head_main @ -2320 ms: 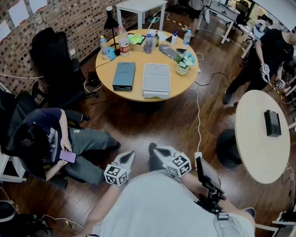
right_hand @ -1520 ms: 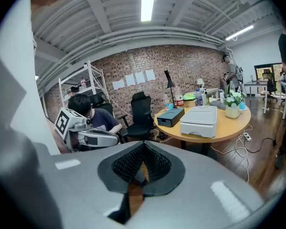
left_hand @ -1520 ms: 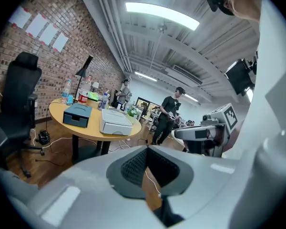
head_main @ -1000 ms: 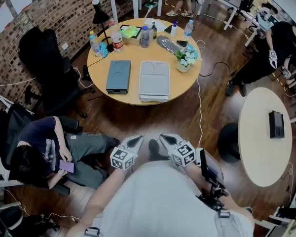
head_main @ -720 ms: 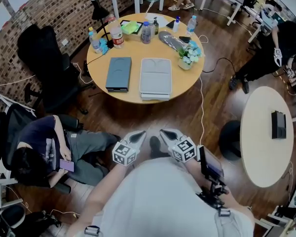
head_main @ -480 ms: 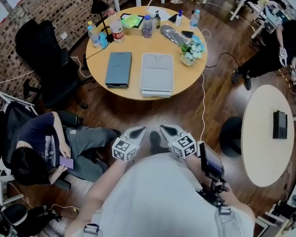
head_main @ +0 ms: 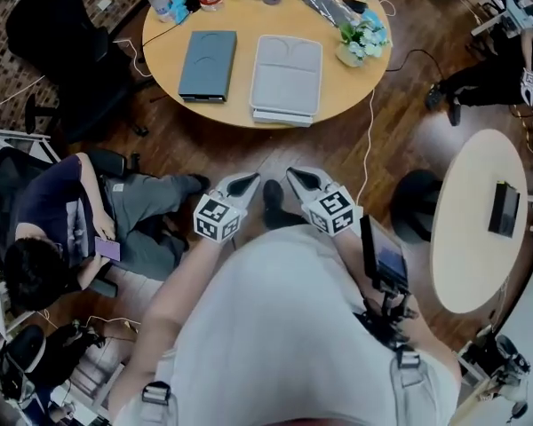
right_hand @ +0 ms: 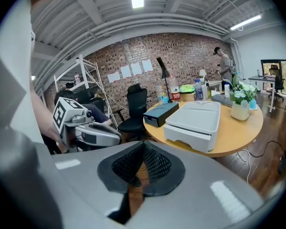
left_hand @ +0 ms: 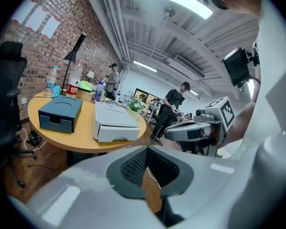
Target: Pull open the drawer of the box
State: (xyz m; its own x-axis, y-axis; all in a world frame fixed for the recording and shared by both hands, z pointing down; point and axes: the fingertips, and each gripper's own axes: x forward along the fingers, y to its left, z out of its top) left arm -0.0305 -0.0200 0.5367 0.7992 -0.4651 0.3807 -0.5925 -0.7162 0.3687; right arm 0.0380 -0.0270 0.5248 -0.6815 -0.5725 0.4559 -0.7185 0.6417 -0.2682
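Flanking white box (head_main: 287, 78): blue case (head_main: 207, 65), flowers (head_main: 362, 38)

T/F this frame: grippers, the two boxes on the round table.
1. The left gripper and the right gripper are both shut, empty. True.
2. The left gripper touches the light grey box. False: it is over the floor, short of the round table.
3. The light grey box's drawer is pulled out. False: it looks closed.
4. In the head view the dark box lies left of the light grey box. True.
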